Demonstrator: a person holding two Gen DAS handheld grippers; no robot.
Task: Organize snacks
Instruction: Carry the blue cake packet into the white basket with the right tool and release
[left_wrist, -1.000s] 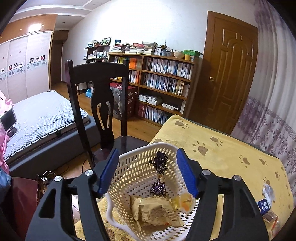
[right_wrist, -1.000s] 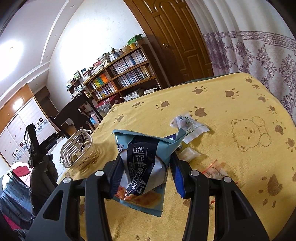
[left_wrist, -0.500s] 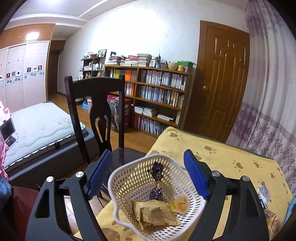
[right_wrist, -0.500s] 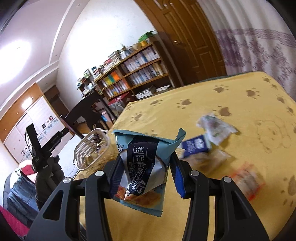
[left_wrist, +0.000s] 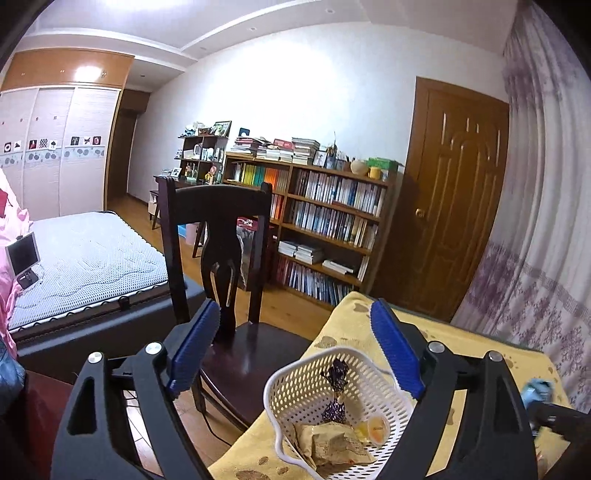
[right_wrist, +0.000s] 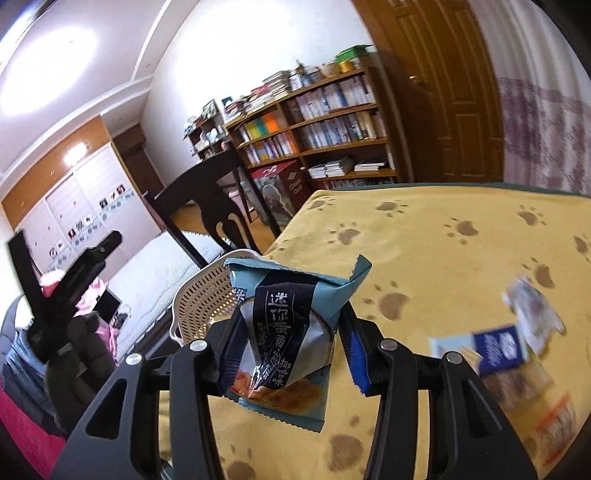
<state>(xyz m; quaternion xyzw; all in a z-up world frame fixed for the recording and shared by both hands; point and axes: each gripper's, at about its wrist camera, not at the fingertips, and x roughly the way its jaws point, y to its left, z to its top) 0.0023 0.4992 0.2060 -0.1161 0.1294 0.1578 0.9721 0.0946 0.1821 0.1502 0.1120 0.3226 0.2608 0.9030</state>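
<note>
Snack packet clamped between right fingers

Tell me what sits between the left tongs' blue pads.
In the left wrist view, the open left tongs frame a dark chair seat and part of the white basket; they grip nothing.

Teal packet, white perforated basket, yellow cloth with brown pawprints.

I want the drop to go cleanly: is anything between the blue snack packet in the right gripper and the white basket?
Nothing visible. The right gripper holds the blue snack packet just short of the white basket, whose rim shows right behind it. The left gripper is open, off to the basket's side.
</note>
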